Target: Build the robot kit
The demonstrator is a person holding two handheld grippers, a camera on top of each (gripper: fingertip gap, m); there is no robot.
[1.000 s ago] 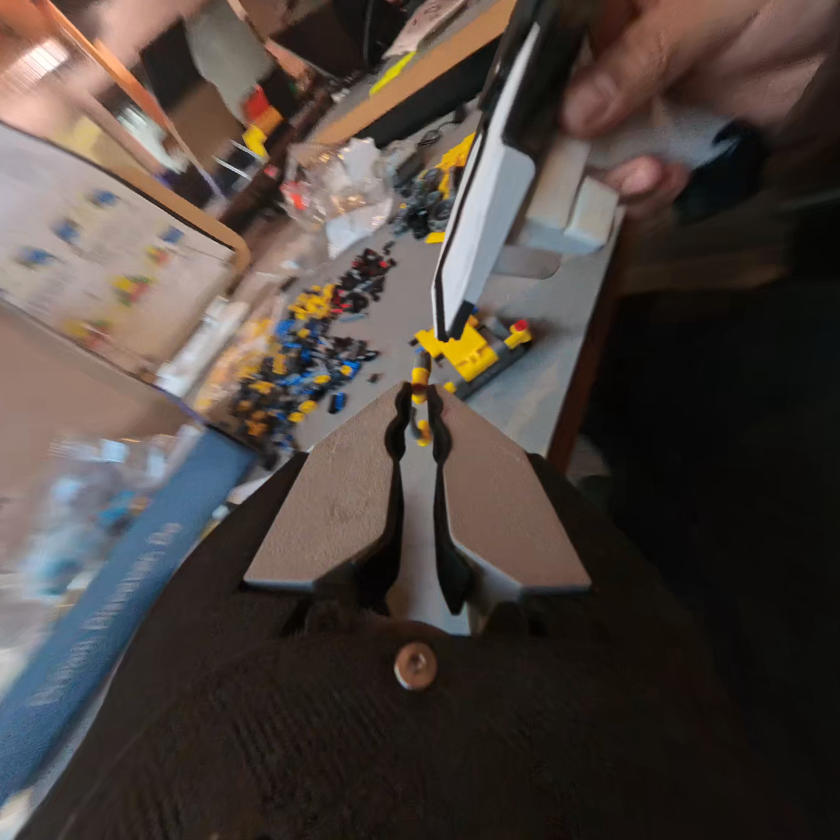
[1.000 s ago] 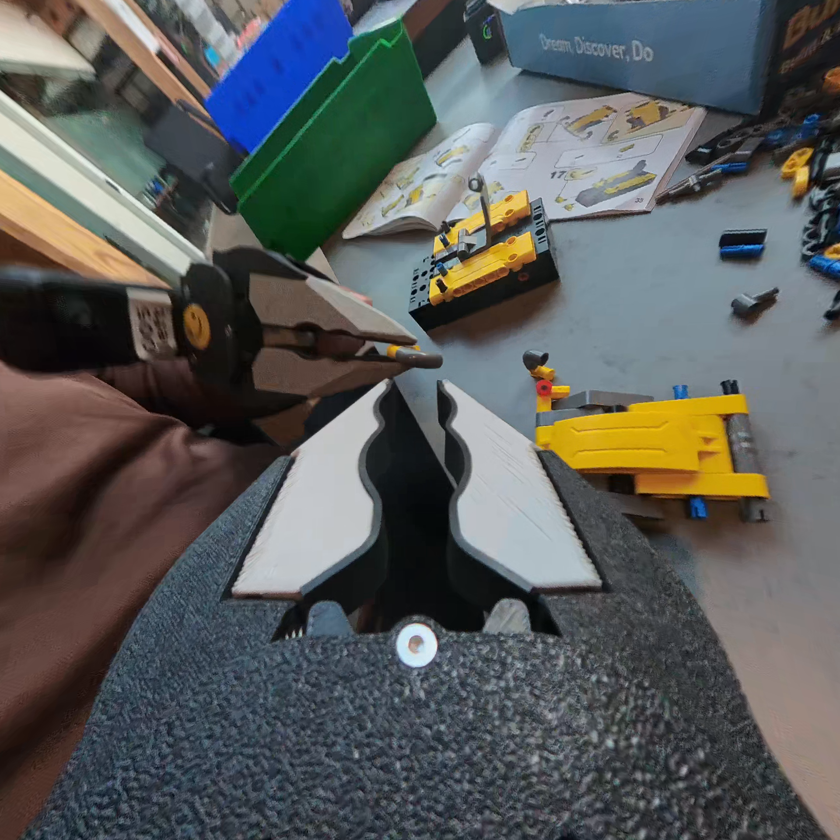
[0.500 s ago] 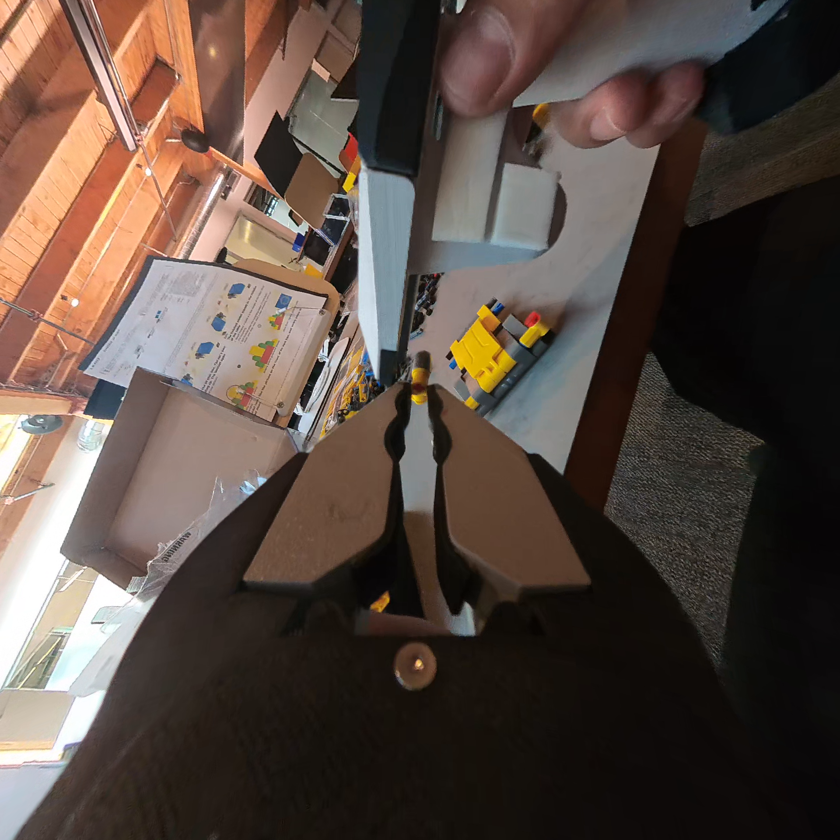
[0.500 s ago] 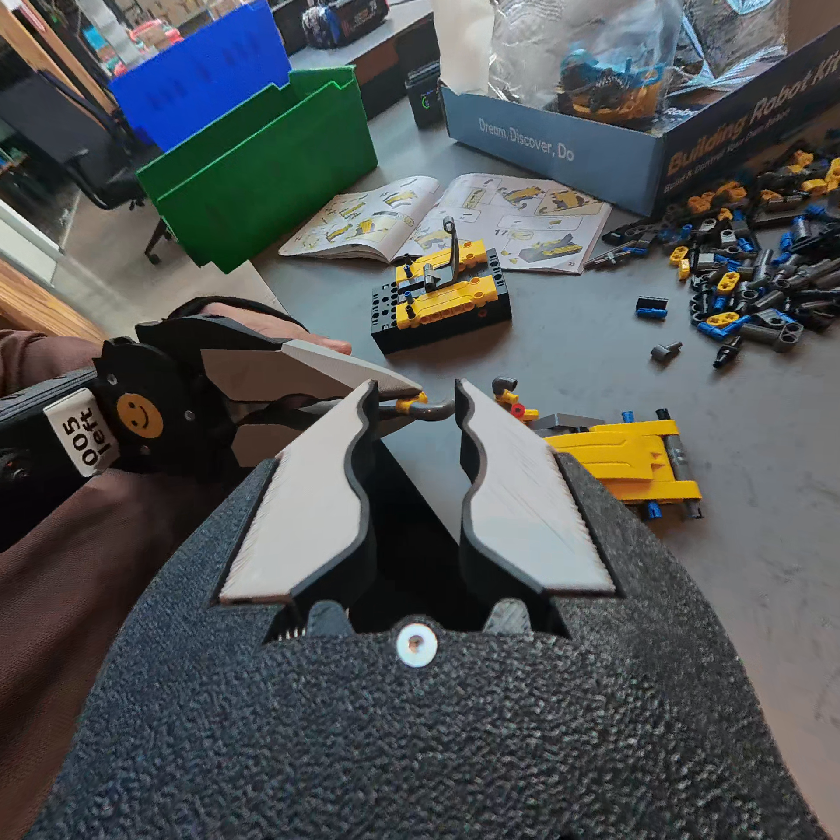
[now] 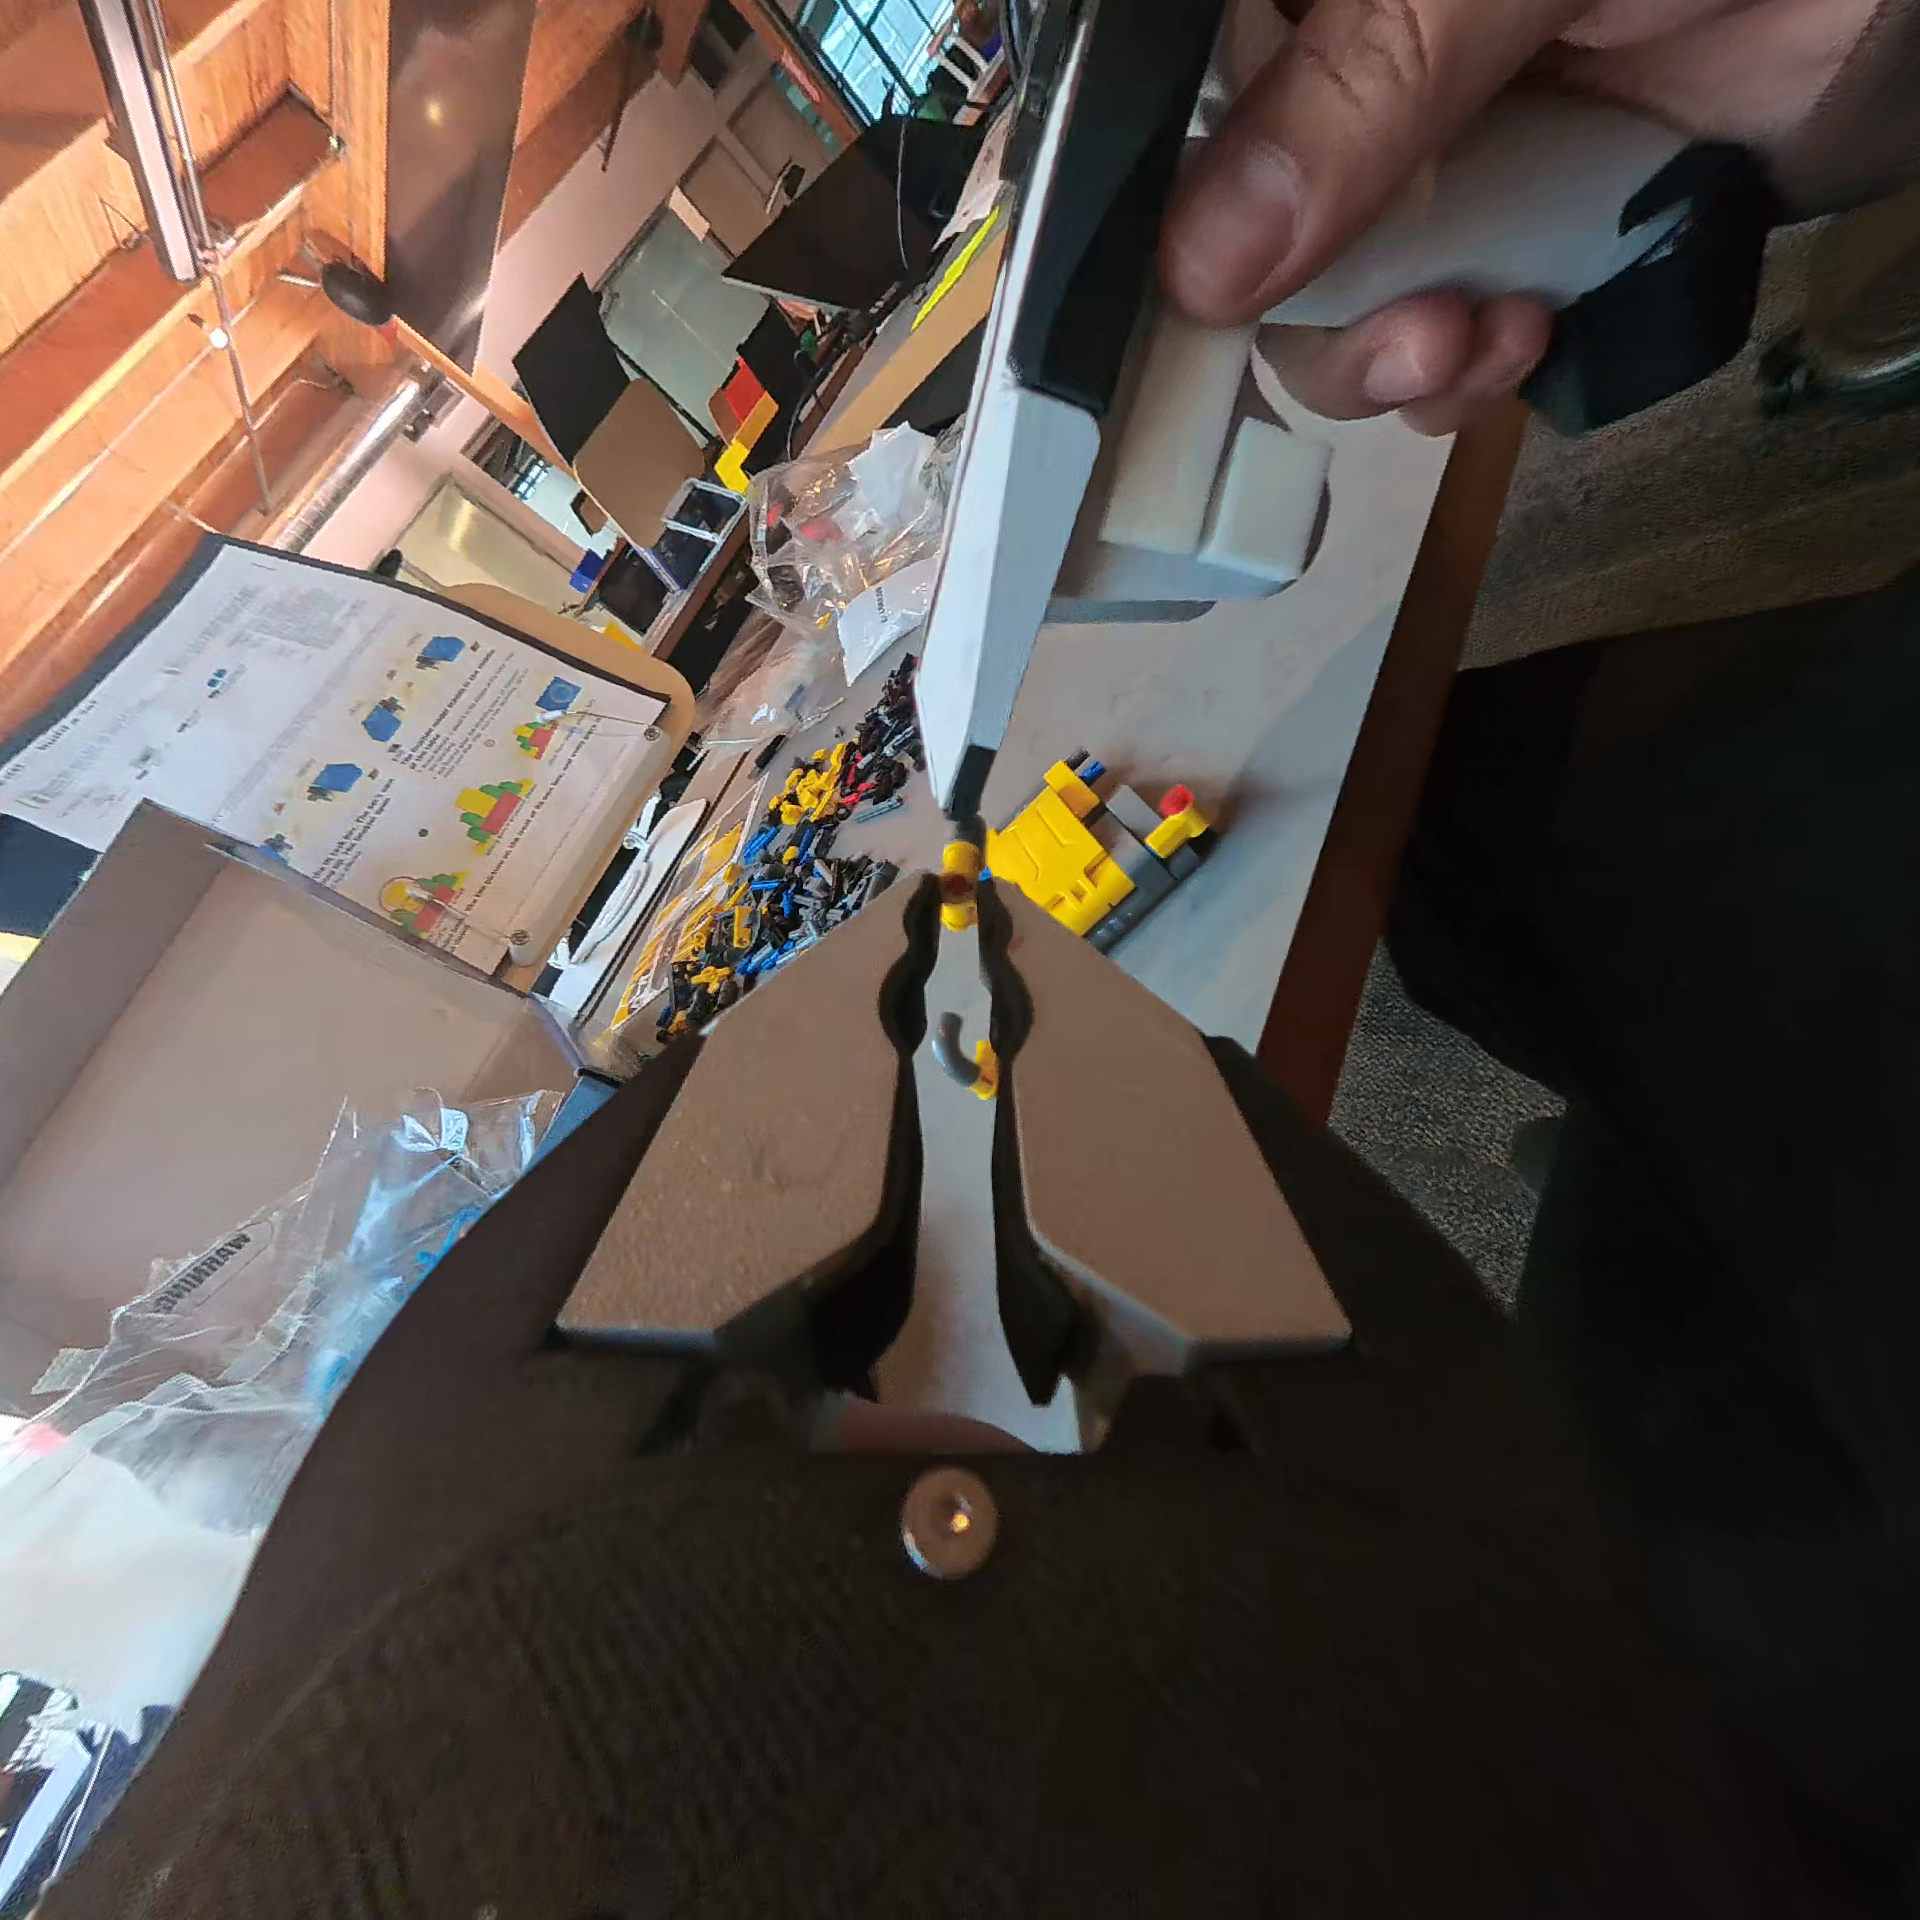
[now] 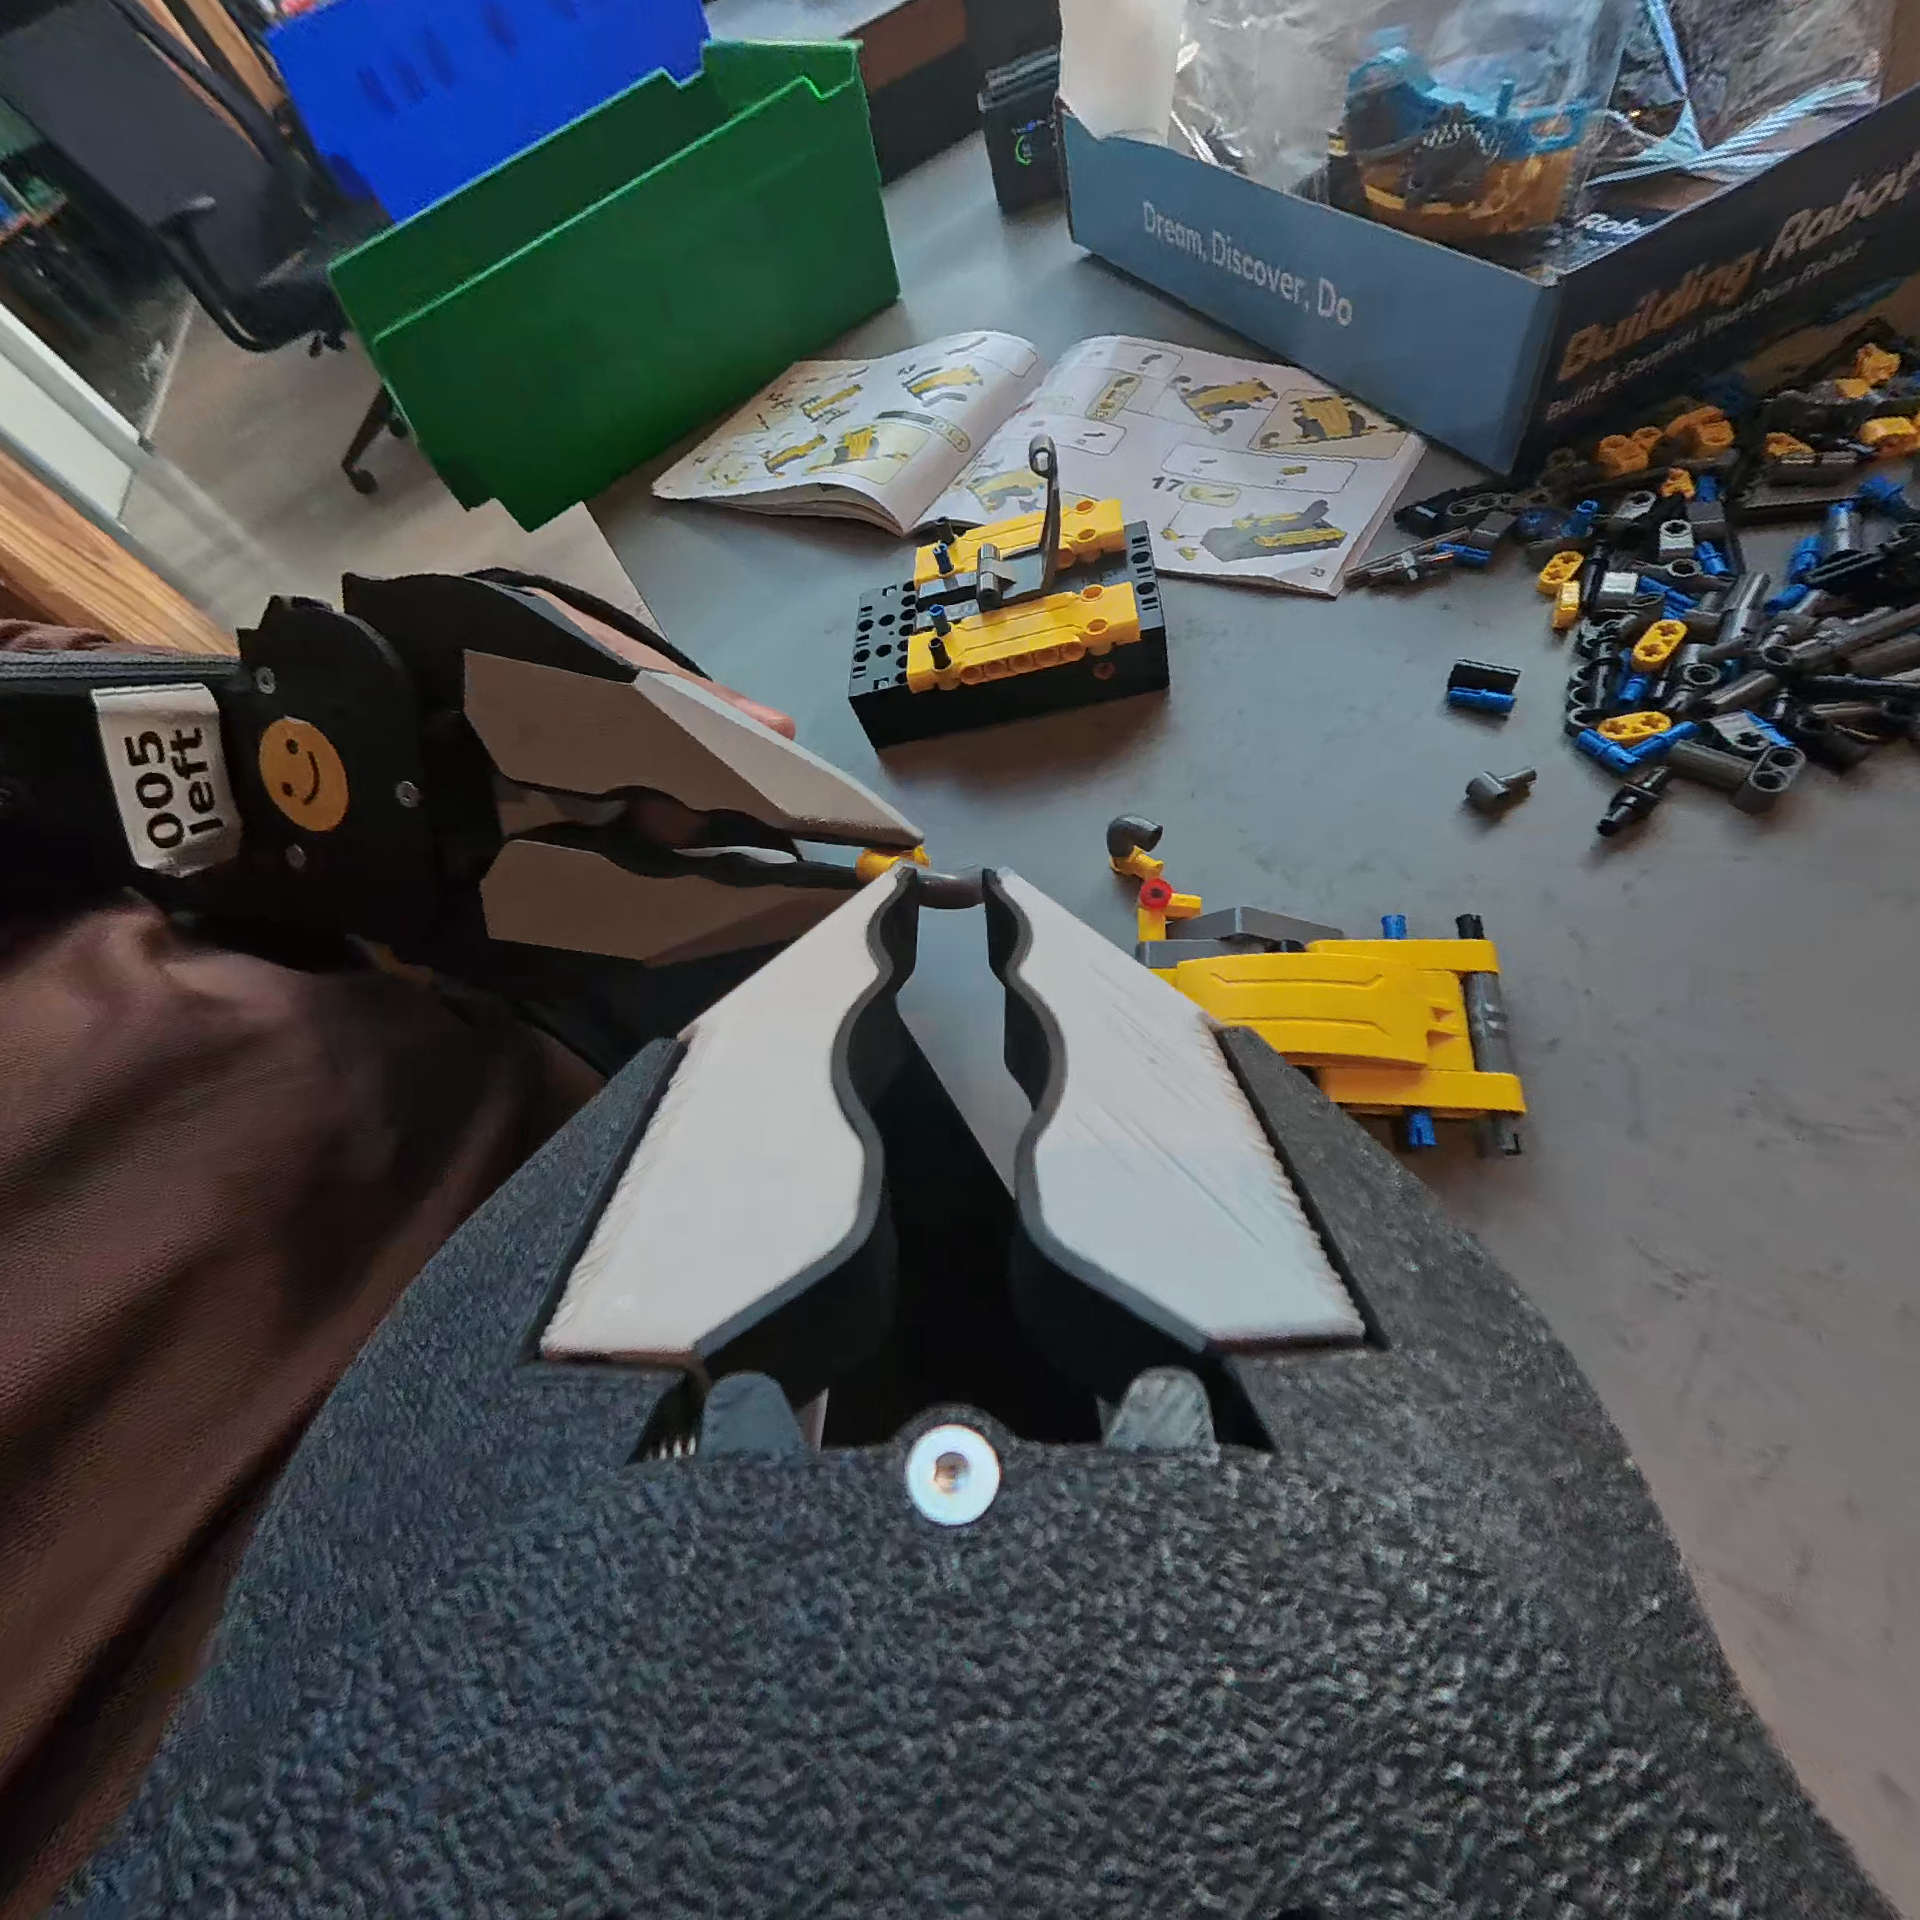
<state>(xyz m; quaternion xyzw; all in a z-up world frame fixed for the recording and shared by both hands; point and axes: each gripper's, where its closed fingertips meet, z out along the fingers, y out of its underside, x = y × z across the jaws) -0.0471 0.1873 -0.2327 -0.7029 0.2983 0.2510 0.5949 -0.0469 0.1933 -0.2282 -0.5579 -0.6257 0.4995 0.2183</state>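
Note:
My left gripper is shut on a small yellow connector with a grey pin, held in the air above the table edge. In the right wrist view the left gripper comes in from the left, and the grey pin spans the narrow gap between the tips of my right gripper, which is closed on it. In the left wrist view the right gripper reaches down from above, one of its fingers ending just over the connector. A yellow and grey model lies on the grey table just beyond; it also shows in the left wrist view.
A small grey elbow piece lies by the model. Farther back are a black and yellow block assembly, an open instruction booklet, a blue box with bags, a green bin and a pile of loose parts. Only a small space, under 4 cm, lies between the two pairs of fingers. The small grey elbow piece is about 8 centimeters from both grippers' fingertips.
The two grippers have come together. My right gripper's jaws have narrowed around the grey pin held out by the left gripper. The left gripper has kept its hold.

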